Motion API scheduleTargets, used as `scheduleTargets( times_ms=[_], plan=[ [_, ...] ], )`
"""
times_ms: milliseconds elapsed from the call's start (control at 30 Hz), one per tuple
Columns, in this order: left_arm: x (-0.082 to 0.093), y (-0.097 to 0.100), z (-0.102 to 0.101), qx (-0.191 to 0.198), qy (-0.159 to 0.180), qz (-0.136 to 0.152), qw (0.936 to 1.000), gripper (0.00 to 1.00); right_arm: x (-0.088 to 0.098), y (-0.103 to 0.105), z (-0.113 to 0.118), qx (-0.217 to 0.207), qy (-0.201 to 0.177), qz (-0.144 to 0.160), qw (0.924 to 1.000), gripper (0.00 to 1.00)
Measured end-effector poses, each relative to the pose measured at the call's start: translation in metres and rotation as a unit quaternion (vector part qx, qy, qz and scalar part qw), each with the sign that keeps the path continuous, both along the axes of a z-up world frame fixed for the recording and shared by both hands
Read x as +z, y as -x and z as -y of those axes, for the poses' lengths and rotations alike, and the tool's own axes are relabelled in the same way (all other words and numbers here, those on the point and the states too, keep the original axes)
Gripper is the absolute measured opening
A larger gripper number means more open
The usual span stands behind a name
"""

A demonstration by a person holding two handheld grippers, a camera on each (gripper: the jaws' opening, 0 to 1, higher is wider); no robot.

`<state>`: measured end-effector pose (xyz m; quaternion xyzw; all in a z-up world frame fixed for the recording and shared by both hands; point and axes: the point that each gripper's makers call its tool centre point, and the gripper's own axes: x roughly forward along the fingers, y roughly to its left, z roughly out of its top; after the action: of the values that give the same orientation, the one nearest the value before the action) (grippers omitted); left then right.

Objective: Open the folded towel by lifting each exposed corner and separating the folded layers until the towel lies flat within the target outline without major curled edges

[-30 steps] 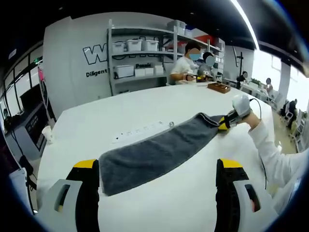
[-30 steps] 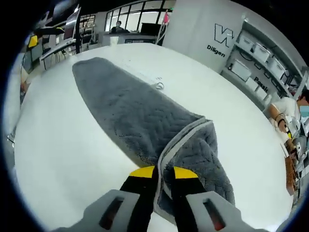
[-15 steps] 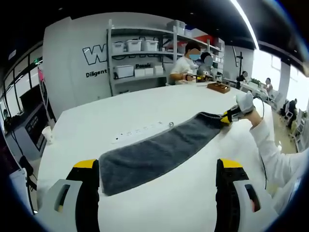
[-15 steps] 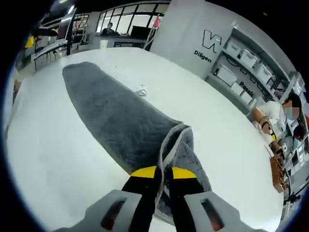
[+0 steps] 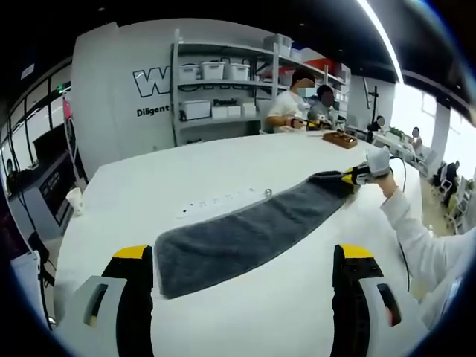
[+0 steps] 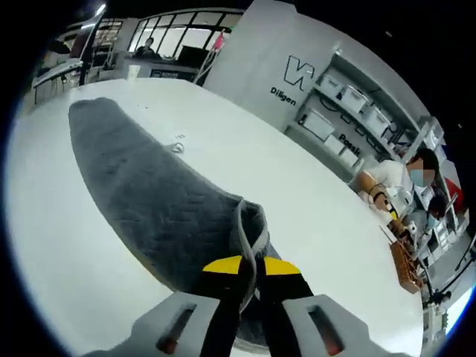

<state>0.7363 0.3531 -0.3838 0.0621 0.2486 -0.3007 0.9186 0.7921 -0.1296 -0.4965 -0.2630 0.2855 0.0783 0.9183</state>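
— Moved since a second ago?
— Right gripper (image 6: 251, 266), clamped on towel (image 5: 245, 234) far corner, drawn farther right; fold flatter.
— Left gripper (image 5: 242, 256)?
— Jaws apart, near towel's left end.
— Towel?
— Long strip across white table (image 5: 223, 312).

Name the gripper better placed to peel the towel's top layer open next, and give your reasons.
Right. The right gripper is shut on the towel at its far corner, fold lifted. The left gripper is open at the near end, gripping nothing.
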Motion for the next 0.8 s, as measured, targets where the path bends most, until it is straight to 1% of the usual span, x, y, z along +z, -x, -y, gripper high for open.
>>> scheduleTargets(
  times_ms=[67, 167, 200, 233, 300, 333, 367, 433, 467, 567, 633, 733, 767, 800],
  plan=[
    [-0.002, -0.001, 0.0, 0.0, 0.0, -0.004, 1.0, 1.0, -0.001, -0.008, 0.007, -0.005, -0.004, 0.001, 1.0, 0.03],
    [-0.004, -0.002, 0.0, 0.0, 0.001, -0.008, 1.0, 1.0, -0.007, -0.025, 0.033, -0.021, 0.017, -0.015, 0.9995, 0.02],
    [-0.004, -0.003, -0.001, 0.0, 0.0, -0.009, 1.0, 1.0, -0.007, -0.027, 0.034, -0.021, 0.018, -0.015, 0.9995, 0.02],
    [-0.004, -0.003, -0.001, 0.001, 0.0, -0.009, 1.0, 1.0, -0.008, -0.035, 0.049, -0.033, 0.029, -0.016, 0.9989, 0.02],
    [-0.005, -0.005, -0.002, 0.003, 0.001, -0.012, 0.9999, 1.0, -0.009, -0.041, 0.062, -0.046, 0.036, -0.021, 0.9981, 0.02],
    [-0.006, -0.006, -0.002, 0.003, 0.002, -0.013, 0.9999, 1.0, -0.01, -0.043, 0.066, -0.046, 0.034, -0.025, 0.9981, 0.02],
    [-0.006, -0.006, -0.002, 0.003, 0.003, -0.014, 0.9999, 1.0, -0.011, -0.047, 0.071, -0.05, 0.021, -0.03, 0.9981, 0.02],
    [-0.008, -0.007, -0.003, 0.003, 0.003, -0.016, 0.9999, 1.0, -0.011, -0.053, 0.081, -0.058, 0.024, -0.027, 0.9976, 0.02],
    [-0.009, -0.009, -0.003, 0.004, 0.003, -0.019, 0.9998, 1.0, -0.012, -0.056, 0.091, -0.07, 0.031, -0.03, 0.9966, 0.02],
    [-0.011, -0.009, -0.004, 0.004, 0.002, -0.023, 0.9997, 1.0, -0.011, -0.065, 0.099, -0.073, 0.037, -0.028, 0.9963, 0.02],
    [-0.011, -0.009, -0.005, 0.006, 0.003, -0.024, 0.9997, 1.0, -0.01, -0.077, 0.101, -0.062, 0.044, -0.029, 0.9967, 0.02],
    [-0.012, -0.01, -0.006, 0.008, 0.002, -0.025, 0.9996, 1.0, -0.014, -0.085, 0.105, -0.054, 0.079, -0.054, 0.9939, 0.02],
    [-0.012, -0.011, -0.006, 0.009, 0.003, -0.026, 0.9996, 1.0, -0.019, -0.088, 0.104, -0.044, 0.094, -0.069, 0.9923, 0.02],
    [-0.013, -0.011, -0.007, 0.01, 0.003, -0.026, 0.9996, 1.0, -0.021, -0.09, 0.104, -0.044, 0.094, -0.073, 0.9919, 0.03]
  ],
)
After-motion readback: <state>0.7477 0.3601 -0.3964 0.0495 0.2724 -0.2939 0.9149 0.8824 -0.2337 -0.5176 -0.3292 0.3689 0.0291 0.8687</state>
